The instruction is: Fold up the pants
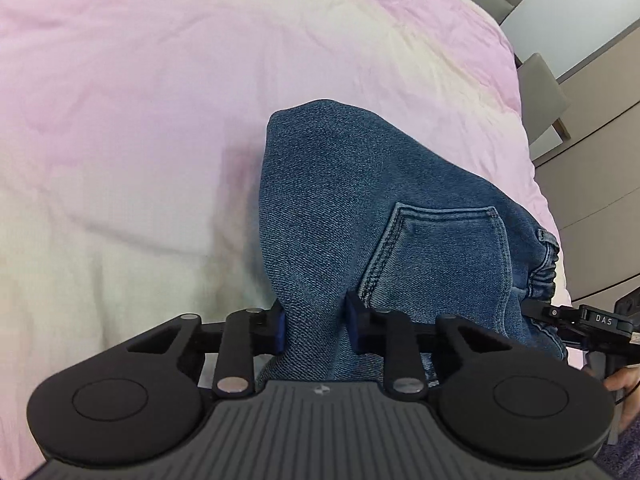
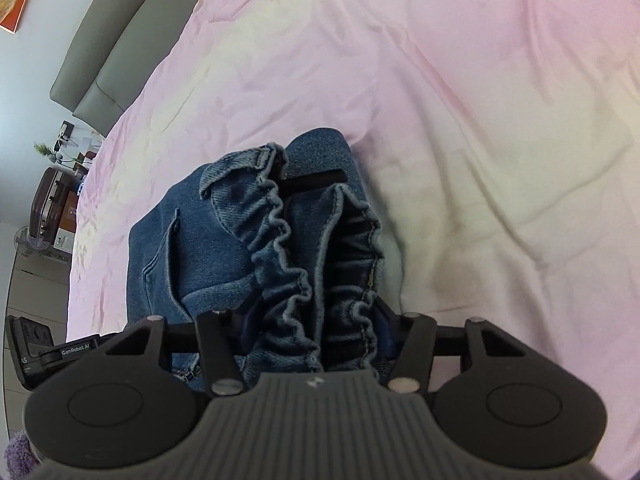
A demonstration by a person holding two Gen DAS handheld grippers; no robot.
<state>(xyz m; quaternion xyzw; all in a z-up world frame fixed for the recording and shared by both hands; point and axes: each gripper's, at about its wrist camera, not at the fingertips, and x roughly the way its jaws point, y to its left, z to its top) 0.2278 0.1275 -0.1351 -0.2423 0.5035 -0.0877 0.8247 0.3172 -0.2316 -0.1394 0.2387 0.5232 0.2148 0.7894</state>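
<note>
Already the pants [image 1: 344, 200] look partly folded — the blue denim sits on the bed [image 1: 120, 120] as a compact bundle, a back pocket facing up in the left wrist view and the legs apparently doubled underneath, though how many layers lie there I cannot tell. What is left, by my reading, is at least one more fold and a smoothing out, since the bundle is bunched and lifted at its near edge, not lying flat.

That near edge runs into both tools. The left tool [image 1: 314, 326] is clamped on a gathered ridge of denim beside the pocket, its blue pads pressing the cloth from both sides. The right tool [image 2: 312, 336] grips the elastic waistband [image 2: 288, 240], whose ruffled edges stand up between its fingers and fan away from the camera; its jaws stand wider, filled by the thicker bunch.

Around the pants the pink and cream bedcover spreads out wrinkled. Beyond the bed's edge stand a grey headboard [image 2: 100, 64] and, further off, a suitcase [image 2: 50, 204].
</note>
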